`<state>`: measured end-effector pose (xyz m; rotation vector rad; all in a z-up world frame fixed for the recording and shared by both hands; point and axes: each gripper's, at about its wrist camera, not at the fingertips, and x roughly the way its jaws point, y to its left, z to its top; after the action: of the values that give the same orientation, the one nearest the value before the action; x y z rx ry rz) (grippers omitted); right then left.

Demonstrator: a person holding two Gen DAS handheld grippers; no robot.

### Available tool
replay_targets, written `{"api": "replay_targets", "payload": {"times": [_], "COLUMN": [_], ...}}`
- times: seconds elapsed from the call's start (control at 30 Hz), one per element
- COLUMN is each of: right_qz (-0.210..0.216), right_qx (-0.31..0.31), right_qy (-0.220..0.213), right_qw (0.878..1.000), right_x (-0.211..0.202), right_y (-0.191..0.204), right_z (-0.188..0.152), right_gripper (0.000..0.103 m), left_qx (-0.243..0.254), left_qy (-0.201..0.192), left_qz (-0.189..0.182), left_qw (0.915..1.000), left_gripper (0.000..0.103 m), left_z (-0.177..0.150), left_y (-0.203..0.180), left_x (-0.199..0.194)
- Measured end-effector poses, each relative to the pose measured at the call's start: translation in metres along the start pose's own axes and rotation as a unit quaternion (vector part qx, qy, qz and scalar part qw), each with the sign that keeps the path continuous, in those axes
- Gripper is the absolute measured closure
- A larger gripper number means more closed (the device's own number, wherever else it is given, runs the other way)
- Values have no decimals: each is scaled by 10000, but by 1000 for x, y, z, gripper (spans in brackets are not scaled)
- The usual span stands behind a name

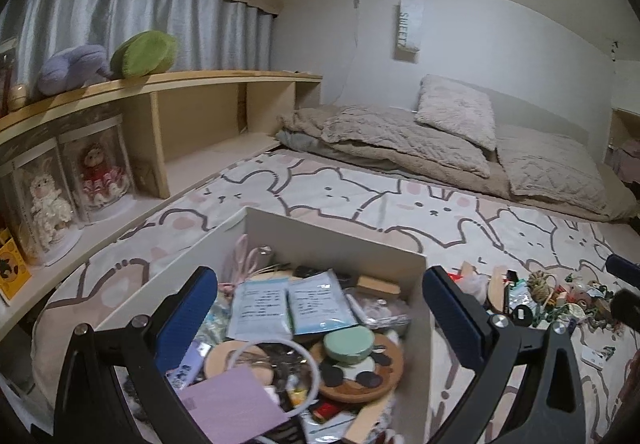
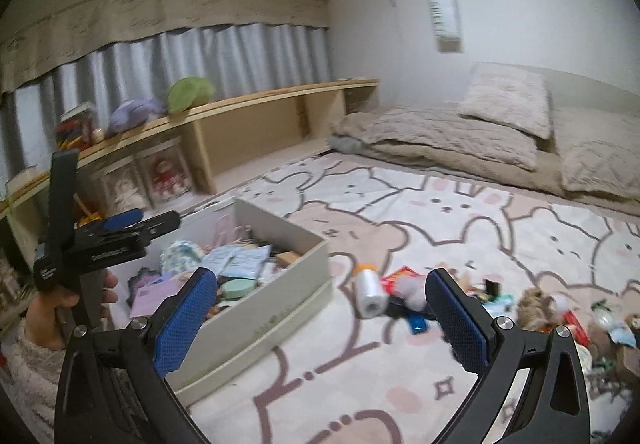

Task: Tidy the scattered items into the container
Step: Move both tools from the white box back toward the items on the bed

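A white box fills the lower centre of the left wrist view, packed with packets, a green tin and a lilac card. The left gripper hangs over it, jaws spread wide and empty. In the right wrist view the right gripper is also spread and empty, above the rug. The scattered items lie just beyond it, right of the box. A hand at lower left holds the left gripper.

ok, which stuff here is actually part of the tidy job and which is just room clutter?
Job:
- white box, already part full
- scattered pile on the rug
- plastic roll
- left gripper and right gripper, both open and empty

Just there:
- bedding
- shelf
- boxed dolls
- plush toys
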<state>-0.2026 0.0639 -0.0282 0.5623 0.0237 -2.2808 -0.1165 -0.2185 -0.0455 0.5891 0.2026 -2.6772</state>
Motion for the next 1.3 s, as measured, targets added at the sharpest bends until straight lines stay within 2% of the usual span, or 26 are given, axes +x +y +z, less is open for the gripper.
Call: {"api": "replay_targets", "payload": {"times": [0.23, 0.33, 0.5, 0.7, 0.97, 1.17, 1.3], "right_qz": [-615, -871, -1371, -1584, -1848, -2034, -2458], "right_qx": [145, 252, 325, 684, 941, 1366, 1610], "right_qy": [-122, -147, -342, -534, -681, -497, -145], "right_qw": [9979, 9958, 9894, 9836, 9759, 9682, 9557], "right_x": [-23, -31, -49, -68, -90, -89, -85], "right_y": [-35, -51, -72, -104, -131, -157, -180], "right_z": [-9, -14, -23, -36, -50, -63, -77], "right_gripper": [0, 0, 0, 0, 0, 0, 0], "left_qx": [33, 190, 307, 254, 400, 621, 776], "left_qy": [-50, -121, -231, -454, -432, -294, -207], "left_qz": [-265, -284, -643, -939, -1374, -1722, -1890], "left_qw": [9996, 9993, 9972, 9942, 9888, 9827, 9787], "left_gripper": [0, 0, 0, 0, 0, 0, 0], "left_z": [0, -2, -5, -8, -19, -33, -44], "left_y": [-28, -45, -72, -94, -118, -144, -159], "left_x": [1, -1, -5, -11, -9, -4, 0]}}
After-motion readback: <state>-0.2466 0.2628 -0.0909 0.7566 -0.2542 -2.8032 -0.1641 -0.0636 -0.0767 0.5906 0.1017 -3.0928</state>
